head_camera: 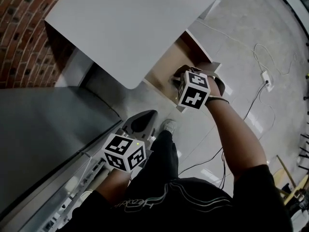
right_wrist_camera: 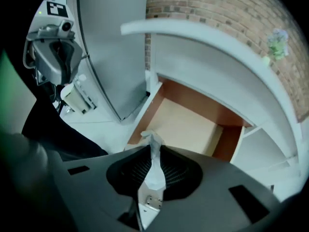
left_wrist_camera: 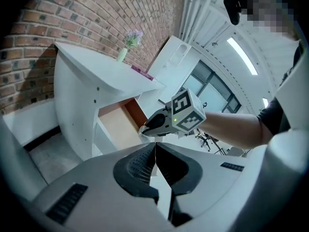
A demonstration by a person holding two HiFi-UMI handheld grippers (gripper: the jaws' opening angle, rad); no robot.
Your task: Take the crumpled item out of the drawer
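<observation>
The crumpled item (right_wrist_camera: 153, 140), a twisted scrap of white paper, is pinched between the pads of my right gripper (right_wrist_camera: 152, 154), which is shut on it just above the front edge of the open drawer (right_wrist_camera: 183, 124). The drawer's pale wooden bottom shows bare. In the head view the right gripper (head_camera: 176, 79) sits at the drawer's (head_camera: 166, 66) near end under the white desk top (head_camera: 135, 28). The left gripper view shows the paper (left_wrist_camera: 143, 131) sticking out of the right gripper's tip. My left gripper (left_wrist_camera: 155, 146) is shut with nothing in it, held lower left (head_camera: 147, 116), apart from the drawer.
A large grey panel (head_camera: 43, 129) stands to the left of the desk, against a brick wall (head_camera: 19, 23). Cables and a power strip (head_camera: 266, 79) lie on the floor to the right. A small vase with flowers (left_wrist_camera: 130, 42) stands on the desk. My leg and shoe (head_camera: 169, 125) are below the drawer.
</observation>
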